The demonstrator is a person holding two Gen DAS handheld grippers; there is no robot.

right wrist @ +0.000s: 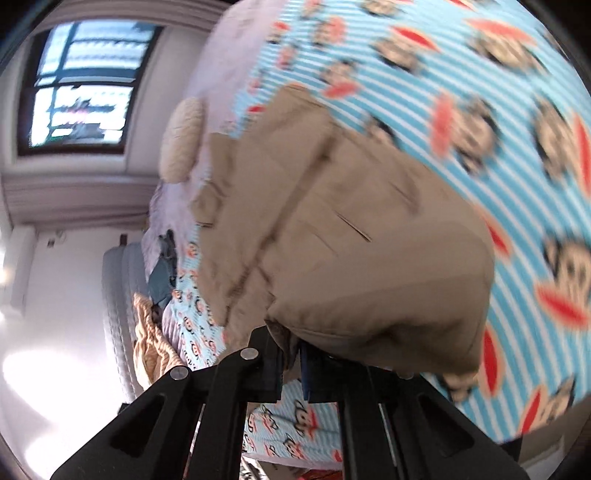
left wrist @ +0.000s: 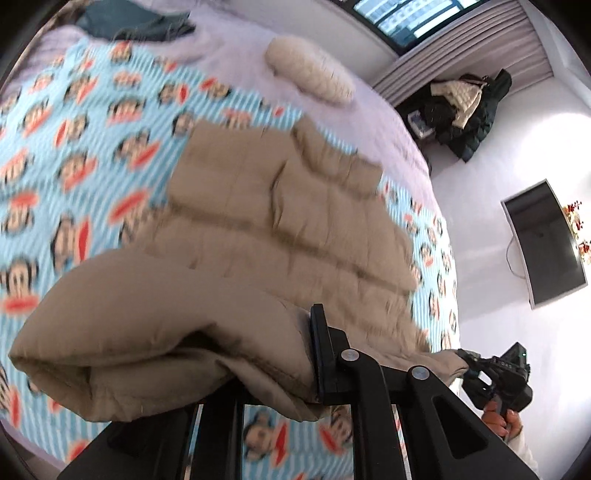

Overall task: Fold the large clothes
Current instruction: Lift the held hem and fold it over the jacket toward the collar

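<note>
A tan quilted puffer jacket [left wrist: 280,206] lies on a bed with a blue striped monkey-print sheet [left wrist: 74,147]. Its near hem is lifted off the sheet. My left gripper [left wrist: 314,354] is shut on one corner of that hem, and the padded edge bulges out to the left of the black fingers [left wrist: 325,350]. In the right wrist view the same jacket [right wrist: 332,229] hangs from my right gripper [right wrist: 291,354], which is shut on the other hem corner. The right gripper [left wrist: 469,363] also shows at the lower right of the left wrist view, pinching the fabric, with a hand on it.
A cream knitted cushion [left wrist: 314,74] lies near the far bed edge. Dark folded clothes [left wrist: 140,22] sit at the far corner. Coats [left wrist: 469,107] are piled by the wall, a TV [left wrist: 543,240] hangs on it. A striped beige cloth [right wrist: 151,339] lies beside the bed.
</note>
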